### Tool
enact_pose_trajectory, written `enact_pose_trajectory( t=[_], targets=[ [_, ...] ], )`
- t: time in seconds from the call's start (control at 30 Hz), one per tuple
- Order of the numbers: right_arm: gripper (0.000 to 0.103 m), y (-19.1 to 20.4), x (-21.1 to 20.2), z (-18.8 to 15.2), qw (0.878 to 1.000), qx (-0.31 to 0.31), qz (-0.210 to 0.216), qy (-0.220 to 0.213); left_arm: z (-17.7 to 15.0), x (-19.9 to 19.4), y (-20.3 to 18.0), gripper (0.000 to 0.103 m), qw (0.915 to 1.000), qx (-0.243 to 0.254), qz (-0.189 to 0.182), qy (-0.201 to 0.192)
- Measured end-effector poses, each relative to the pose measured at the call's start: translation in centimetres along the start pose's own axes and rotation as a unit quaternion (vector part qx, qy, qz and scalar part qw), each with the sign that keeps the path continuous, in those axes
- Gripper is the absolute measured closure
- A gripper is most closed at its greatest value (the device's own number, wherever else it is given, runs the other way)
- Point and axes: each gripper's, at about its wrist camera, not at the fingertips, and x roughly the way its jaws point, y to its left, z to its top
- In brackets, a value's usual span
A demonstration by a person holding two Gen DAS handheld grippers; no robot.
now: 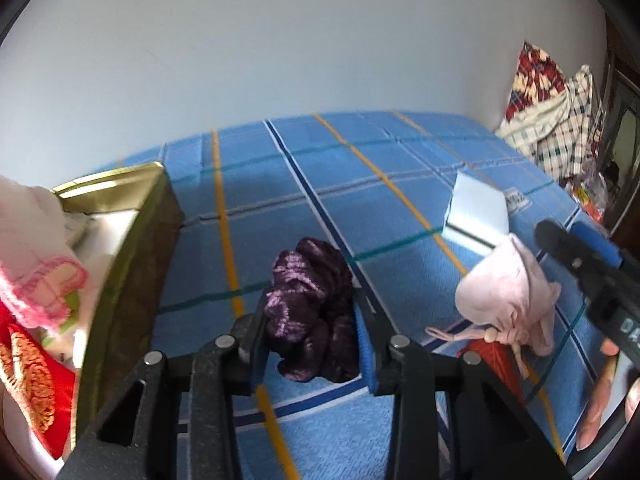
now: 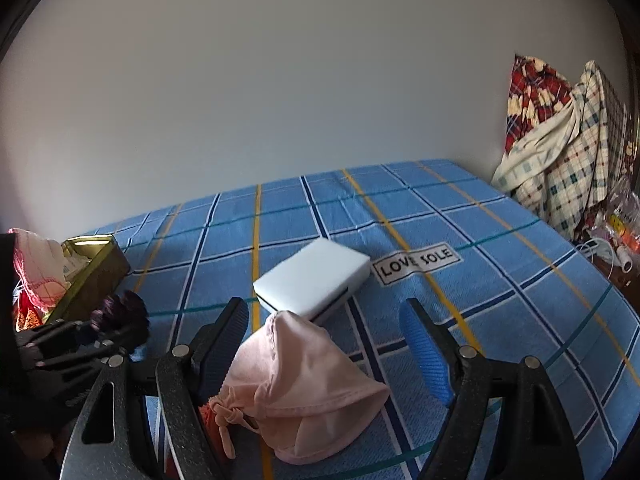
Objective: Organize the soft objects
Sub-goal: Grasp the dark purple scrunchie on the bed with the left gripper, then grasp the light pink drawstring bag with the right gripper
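Purple yarn bundle [image 1: 312,312] clamped in left tool [image 1: 310,344]; right tool [image 2: 332,360] apart astride pink pouch [image 2: 304,384].

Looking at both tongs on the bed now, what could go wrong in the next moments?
1. The left tongs sit around the purple knitted bundle; its loose folds may slip out or snag when lifted.
2. The gold box already holds a heap of cloth, so adding the bundle might push something over the rim.
3. The right tongs stand open over the pink drawstring pouch; closing may catch only thin fabric or the cord.
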Motion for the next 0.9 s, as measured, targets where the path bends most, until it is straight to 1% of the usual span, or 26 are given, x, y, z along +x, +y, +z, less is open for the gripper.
enact_pose_trajectory(
  t=[0.1,0.3,0.5,0.63,0.8,0.87,0.9],
  targets=[
    [0.023,0.1,0.3,-0.1,1.0,-0.001,0.001,0.007,0.0,-1.0,-0.1,0.068,0.9994,0.002,0.015,-0.03],
    [0.023,0.5,0.6,-0.2,1.0,-0.008,0.004,0.02,-0.1,-2.5,0.7,0.068,0.9963,-0.014,0.042,-0.074],
    [0.023,1.0,0.9,-0.3,0.999,-0.015,0.011,0.035,-0.9,-4.5,0.8,0.068,0.9899,-0.024,0.072,-0.12],
    [0.023,1.5,1.4,-0.5,0.998,-0.023,0.02,0.052,-1.6,-6.1,1.1,0.068,0.9844,-0.036,0.078,-0.154],
    [0.023,2.2,2.4,-0.8,0.995,-0.039,0.027,0.084,-2.0,-6.6,2.2,0.068,0.9826,-0.055,0.078,-0.16],
    [0.027,2.3,2.7,-0.9,0.994,-0.044,0.028,0.092,-2.1,-6.7,2.6,0.068,0.9827,-0.06,0.076,-0.158],
    [0.033,2.4,2.8,-1.0,0.994,-0.044,0.029,0.095,-2.2,-6.8,2.6,0.068,0.9824,-0.062,0.076,-0.159]
  ],
)
